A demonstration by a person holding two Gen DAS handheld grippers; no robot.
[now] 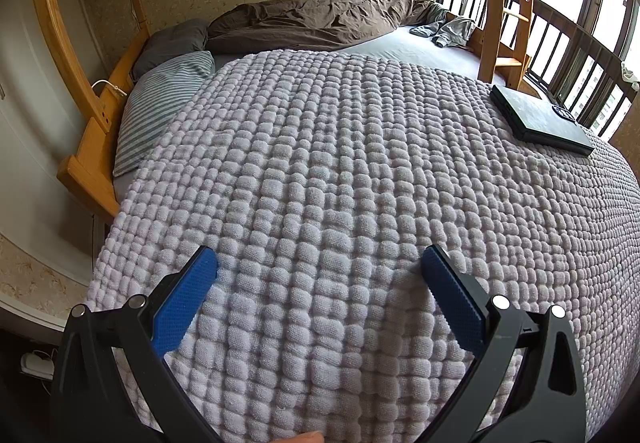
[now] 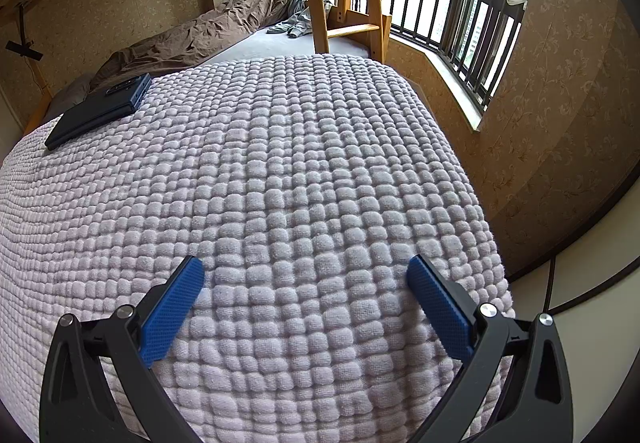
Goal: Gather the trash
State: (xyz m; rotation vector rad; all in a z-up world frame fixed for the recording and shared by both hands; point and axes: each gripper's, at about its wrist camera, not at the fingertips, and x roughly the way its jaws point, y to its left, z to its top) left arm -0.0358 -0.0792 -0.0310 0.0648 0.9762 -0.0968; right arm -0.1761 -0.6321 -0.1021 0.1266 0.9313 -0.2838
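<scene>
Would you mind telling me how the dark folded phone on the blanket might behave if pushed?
The phone looks flat and rigid, so it should slide, not roll. The knobbly blanket would probably drag at it. Its smooth case may prove slippery.

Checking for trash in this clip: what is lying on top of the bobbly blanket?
Only a dark phone lies flat on the blanket, toward its far side. Both the left gripper and right gripper are open above it, empty. No trash shows; anything under the blanket is hidden.

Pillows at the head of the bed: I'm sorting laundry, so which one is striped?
The nearer pillow, white and grey striped, beside the waffle blanket. The pillow behind it is plain dark grey.
</scene>
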